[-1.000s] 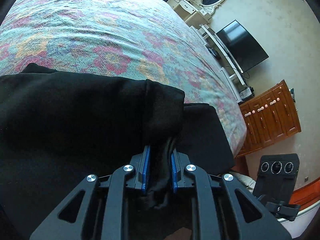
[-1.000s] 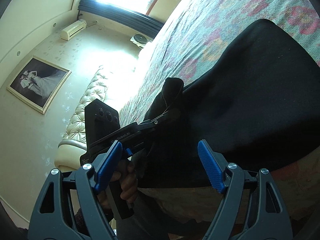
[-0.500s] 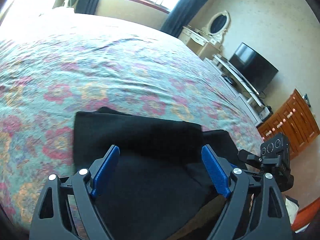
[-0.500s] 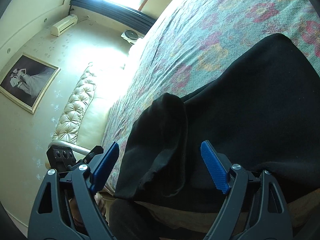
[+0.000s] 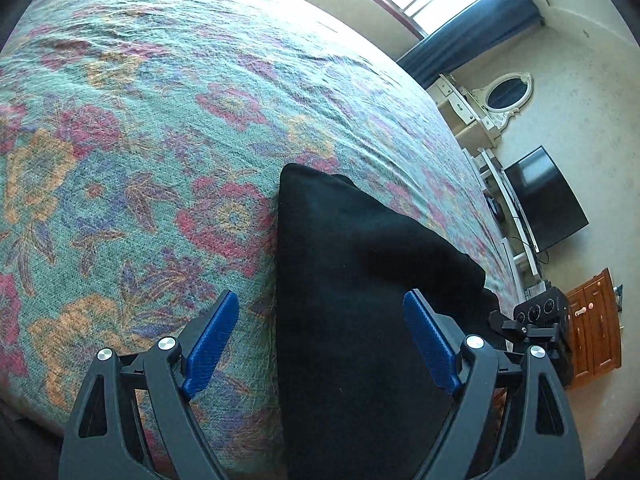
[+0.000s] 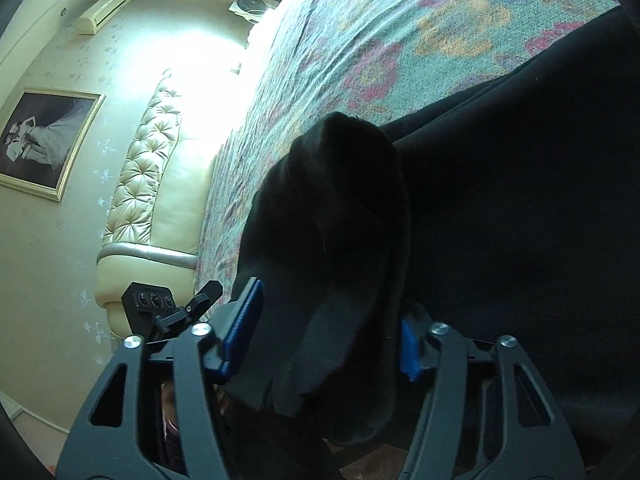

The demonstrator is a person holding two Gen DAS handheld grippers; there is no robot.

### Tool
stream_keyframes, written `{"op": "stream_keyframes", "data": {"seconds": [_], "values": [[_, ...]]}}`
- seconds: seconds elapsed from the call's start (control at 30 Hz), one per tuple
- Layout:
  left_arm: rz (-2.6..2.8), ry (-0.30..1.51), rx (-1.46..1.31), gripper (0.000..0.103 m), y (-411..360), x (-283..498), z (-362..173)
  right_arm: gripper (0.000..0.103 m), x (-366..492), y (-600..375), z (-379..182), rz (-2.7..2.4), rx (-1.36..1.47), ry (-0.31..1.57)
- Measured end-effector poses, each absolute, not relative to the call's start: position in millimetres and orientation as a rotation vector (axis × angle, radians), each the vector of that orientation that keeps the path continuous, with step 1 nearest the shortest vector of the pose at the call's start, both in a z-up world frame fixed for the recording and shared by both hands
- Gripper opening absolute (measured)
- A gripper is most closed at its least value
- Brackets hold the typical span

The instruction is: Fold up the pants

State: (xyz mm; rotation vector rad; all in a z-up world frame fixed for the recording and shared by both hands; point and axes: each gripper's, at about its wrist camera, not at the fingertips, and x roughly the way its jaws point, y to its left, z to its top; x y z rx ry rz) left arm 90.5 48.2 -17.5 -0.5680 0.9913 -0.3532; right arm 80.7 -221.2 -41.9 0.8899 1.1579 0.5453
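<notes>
The black pants [image 5: 360,280] lie folded on the floral bedspread near the bed's front edge. My left gripper [image 5: 324,340] is open and empty, hovering over the left edge of the pants. In the right wrist view the pants [image 6: 520,208] fill the right side, and a bunched fold [image 6: 344,240] rises between the fingers. My right gripper [image 6: 324,332] has its jaws partly closed around that fold, with cloth pressing both blue pads [image 6: 242,326]. The right gripper's body shows in the left wrist view [image 5: 540,320].
The floral bedspread [image 5: 140,140] covers the bed. A dresser with an oval mirror [image 5: 508,92], a TV [image 5: 548,196] and a wooden cabinet [image 5: 596,320] stand past the bed's right side. A tufted headboard [image 6: 148,184] and a framed picture [image 6: 44,144] are on the left.
My left gripper let go of the pants, opened, and swung left over the pants' edge. My right gripper moved onto the bunched fold and narrowed its jaws around it.
</notes>
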Motion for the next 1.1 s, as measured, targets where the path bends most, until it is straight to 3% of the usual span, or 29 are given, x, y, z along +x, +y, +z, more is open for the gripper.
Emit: {"op": "stream_keyframes", "data": {"seconds": [0.03,0.13,0.57,1.1], "values": [[-0.357,0.998,-0.568,0.083,46.3,89.9,-19.0,0.024,78.5,-219.4,-43.2,0.530,0.883,1.173],[-0.371,1.026,-0.563,0.083,39.7,89.9,-24.2,0.014,76.8,-219.9,-43.8,0.535,0.860,1.190],[-0.410,1.004,-0.546,0.083,20.4,84.6,-13.0,0.011,67.0,-277.9,39.0,0.551,0.752,1.046],[-0.518,1.082,-0.461,0.083,-64.0,85.0,-27.5,0.011,42.3,-390.9,-11.8,0.339,0.831,1.055]]}}
